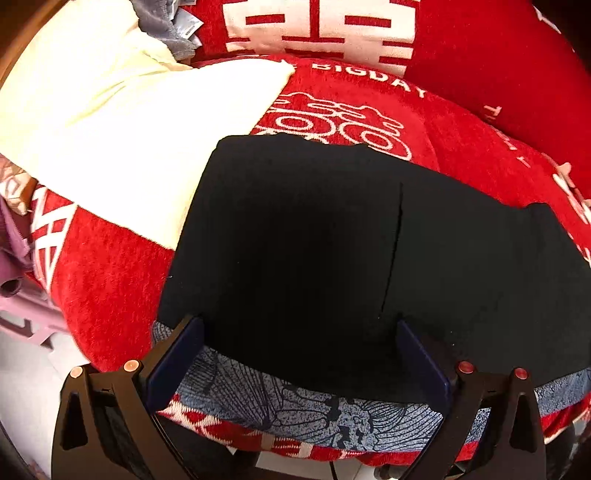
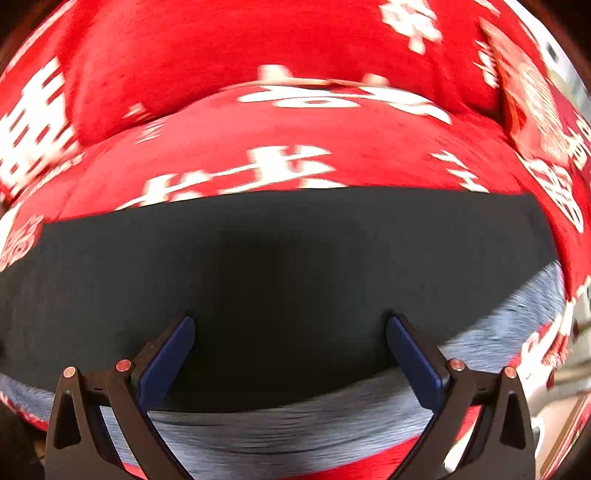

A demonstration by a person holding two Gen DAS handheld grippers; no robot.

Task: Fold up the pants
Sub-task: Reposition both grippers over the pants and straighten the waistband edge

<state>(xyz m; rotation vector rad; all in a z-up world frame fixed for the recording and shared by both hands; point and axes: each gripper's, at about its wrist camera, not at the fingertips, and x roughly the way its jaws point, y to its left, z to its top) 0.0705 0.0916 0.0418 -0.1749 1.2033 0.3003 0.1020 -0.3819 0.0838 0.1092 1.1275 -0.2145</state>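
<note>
Black pants [image 1: 314, 258] flat on red cushion [image 1: 110, 280]; both grippers spread wide.

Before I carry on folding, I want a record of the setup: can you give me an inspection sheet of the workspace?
Surface: red plush blanket with white characters, over a blue-grey floral printed cloth.
Job's things: black fabric pants lying flat, a seam line visible.
Clutter: cream cloth, grey fleece, red cushions, pink-purple items at the left edge.
Grippers: left tool open; right tool open; both over the pants, holding nothing.
Cables: nothing seen.
Surroundings: pale floor; right wrist view motion-blurred.
</note>
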